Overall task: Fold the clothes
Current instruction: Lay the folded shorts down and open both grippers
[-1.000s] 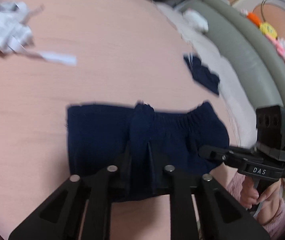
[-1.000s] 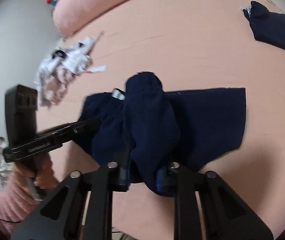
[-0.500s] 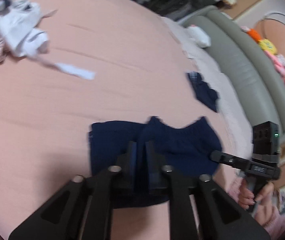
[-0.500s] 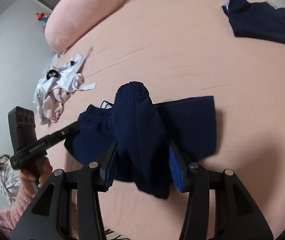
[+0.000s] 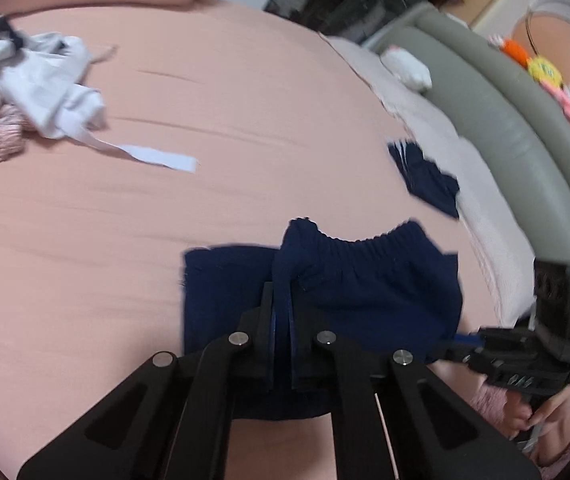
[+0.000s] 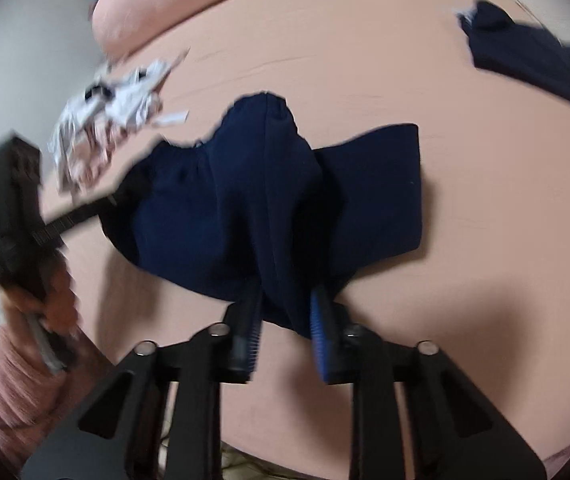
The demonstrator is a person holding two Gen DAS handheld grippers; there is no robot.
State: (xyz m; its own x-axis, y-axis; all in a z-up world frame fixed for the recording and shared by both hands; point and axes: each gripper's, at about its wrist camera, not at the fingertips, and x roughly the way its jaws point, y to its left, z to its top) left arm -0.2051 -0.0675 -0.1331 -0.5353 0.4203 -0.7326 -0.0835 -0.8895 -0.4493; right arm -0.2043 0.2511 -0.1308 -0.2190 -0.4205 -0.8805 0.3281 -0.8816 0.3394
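A pair of navy shorts [image 5: 365, 292] with an elastic waistband hangs partly lifted over the pink bed [image 5: 165, 208]. My left gripper [image 5: 281, 336] is shut on a pinch of the shorts' cloth near the waistband. My right gripper [image 6: 285, 328] holds a thick fold of the same shorts [image 6: 269, 200] between its blue pads [image 6: 319, 320]; the jaws stand fairly wide around the bunched cloth. Each gripper shows in the other's view, the right one [image 5: 525, 352] at the shorts' right edge, the left one [image 6: 25, 216] at their left edge.
A pile of white and pink clothes [image 5: 25, 88] lies at the far left of the bed. Another navy garment [image 5: 425, 180] lies near the bed's right edge. A grey padded headboard [image 5: 525, 128] with toys runs along the right. A pink pillow [image 6: 173, 4] lies at the far end.
Both grippers have lifted and pulled back with the shorts, which now bunch higher off the bed. The right gripper's jaws have closed in somewhat on the fold.
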